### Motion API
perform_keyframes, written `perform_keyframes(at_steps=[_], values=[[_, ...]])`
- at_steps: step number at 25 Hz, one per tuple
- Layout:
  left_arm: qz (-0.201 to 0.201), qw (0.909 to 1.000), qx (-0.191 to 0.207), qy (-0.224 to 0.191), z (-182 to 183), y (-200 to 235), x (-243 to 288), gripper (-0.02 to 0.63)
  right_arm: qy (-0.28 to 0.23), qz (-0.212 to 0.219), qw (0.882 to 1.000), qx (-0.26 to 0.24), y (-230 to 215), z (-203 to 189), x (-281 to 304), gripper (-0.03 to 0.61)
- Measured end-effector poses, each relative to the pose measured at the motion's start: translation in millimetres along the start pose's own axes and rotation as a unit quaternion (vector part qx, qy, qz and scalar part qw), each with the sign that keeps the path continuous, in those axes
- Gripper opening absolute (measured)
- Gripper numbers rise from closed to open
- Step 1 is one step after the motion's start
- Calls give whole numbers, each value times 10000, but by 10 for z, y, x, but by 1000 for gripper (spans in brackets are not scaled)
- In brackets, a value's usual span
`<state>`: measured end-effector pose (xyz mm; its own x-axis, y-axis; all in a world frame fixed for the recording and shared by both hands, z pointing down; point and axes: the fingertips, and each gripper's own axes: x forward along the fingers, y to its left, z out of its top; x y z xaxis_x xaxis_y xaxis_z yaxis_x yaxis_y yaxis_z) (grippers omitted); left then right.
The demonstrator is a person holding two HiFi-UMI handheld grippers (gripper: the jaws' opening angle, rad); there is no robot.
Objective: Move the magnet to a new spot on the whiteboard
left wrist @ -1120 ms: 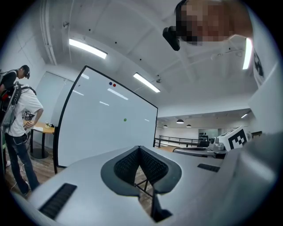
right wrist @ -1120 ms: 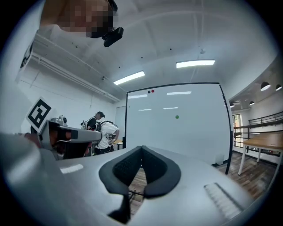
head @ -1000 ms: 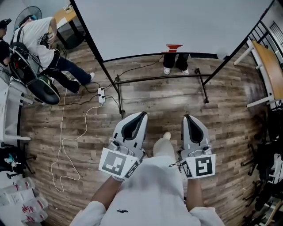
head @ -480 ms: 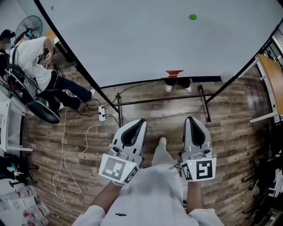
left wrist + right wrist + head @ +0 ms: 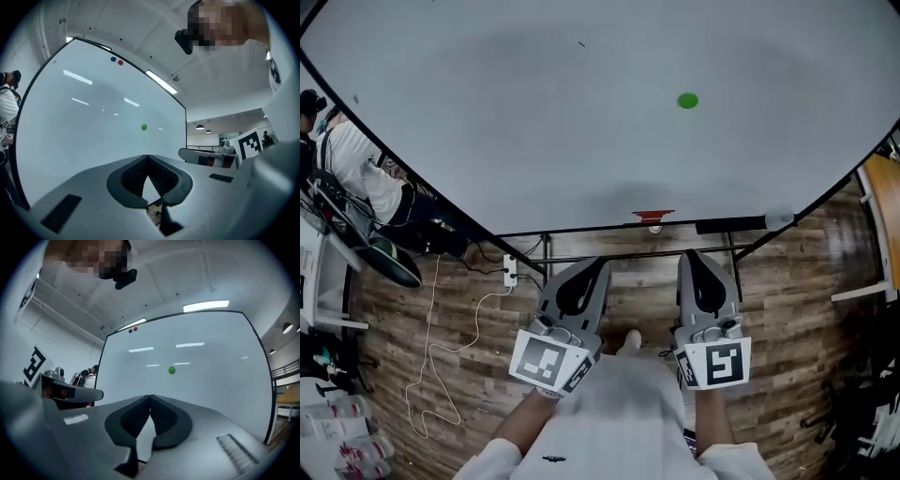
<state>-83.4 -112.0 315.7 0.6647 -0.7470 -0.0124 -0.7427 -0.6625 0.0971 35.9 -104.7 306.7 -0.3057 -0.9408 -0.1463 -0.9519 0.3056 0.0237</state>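
Note:
A small green round magnet (image 5: 687, 100) sticks to the large whiteboard (image 5: 534, 122), right of its middle; it shows as the green magnet (image 5: 144, 127) in the left gripper view and the green magnet (image 5: 171, 370) in the right gripper view. My left gripper (image 5: 601, 267) and right gripper (image 5: 687, 257) are held side by side in front of the board's lower edge, both pointing at it and well short of the magnet. Both have their tips together and hold nothing. In their own views the left gripper (image 5: 148, 158) and right gripper (image 5: 150, 398) show their pads meeting at the tips.
A red eraser (image 5: 653, 216) lies on the board's bottom rail. A blue magnet (image 5: 130, 331) and a red magnet (image 5: 135, 328) sit near the board's top. A person (image 5: 352, 173) stands by a fan at the left. A power strip (image 5: 509, 273) and cable lie on the wooden floor.
I have walked toward the whiteboard with both grippers. The board now fills the top of the head view and the green magnet has come into sight.

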Motion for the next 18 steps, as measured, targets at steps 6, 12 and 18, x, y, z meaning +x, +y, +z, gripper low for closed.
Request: perform_keyframes(at_steps=[6, 12, 18], values=[[-104, 9999, 92, 30, 9, 5, 325, 6, -81, -111, 9999, 42, -182, -28, 209, 11], [-175, 9998, 119, 34, 33, -12, 449, 6, -58, -150, 9999, -5, -249, -43, 301, 11], [-106, 9998, 120, 131, 77, 61, 529, 6, -71, -192, 9998, -79, -293, 81, 431, 12]])
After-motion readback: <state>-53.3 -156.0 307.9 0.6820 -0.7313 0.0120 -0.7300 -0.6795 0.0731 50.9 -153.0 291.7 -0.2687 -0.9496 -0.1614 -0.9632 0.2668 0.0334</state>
